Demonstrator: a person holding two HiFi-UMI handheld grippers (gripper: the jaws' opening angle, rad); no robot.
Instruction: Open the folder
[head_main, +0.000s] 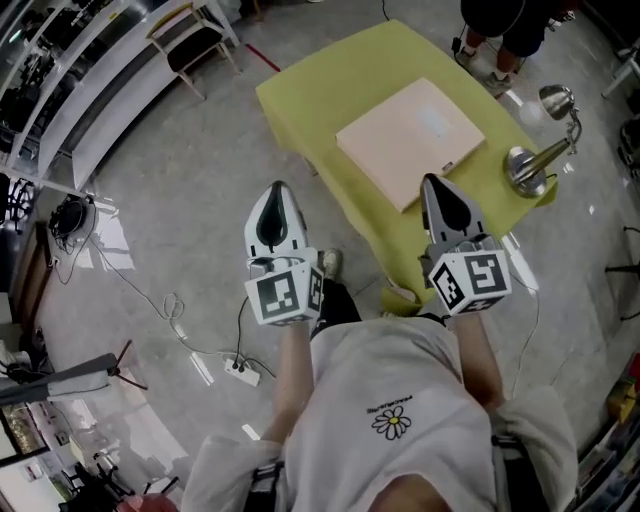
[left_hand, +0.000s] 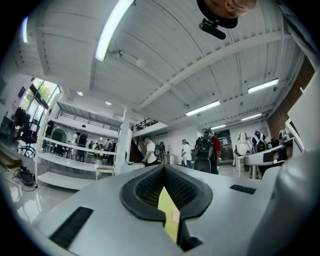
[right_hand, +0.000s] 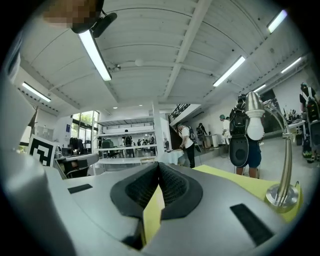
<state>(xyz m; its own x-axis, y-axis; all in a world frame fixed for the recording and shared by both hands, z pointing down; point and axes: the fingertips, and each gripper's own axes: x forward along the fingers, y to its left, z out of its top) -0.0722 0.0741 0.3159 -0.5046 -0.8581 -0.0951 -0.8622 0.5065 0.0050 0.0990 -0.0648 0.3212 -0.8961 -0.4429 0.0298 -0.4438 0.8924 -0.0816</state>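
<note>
My left gripper (head_main: 277, 192) and right gripper (head_main: 433, 185) were both closed on nothing. The folder (head_main: 410, 138) lay shut on the yellow table (head_main: 310, 90) ahead. I reckoned the jaws needed parting before catching its cover edge.

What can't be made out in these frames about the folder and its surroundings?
- Folder: which edge opens is too small to tell in the head view; the left claw and right claw block nearly all of it in their own views.
- Table, near edge: partly hidden behind the right claw in the head view.
- Person beyond the table: cut off by the head view's top edge.
</note>
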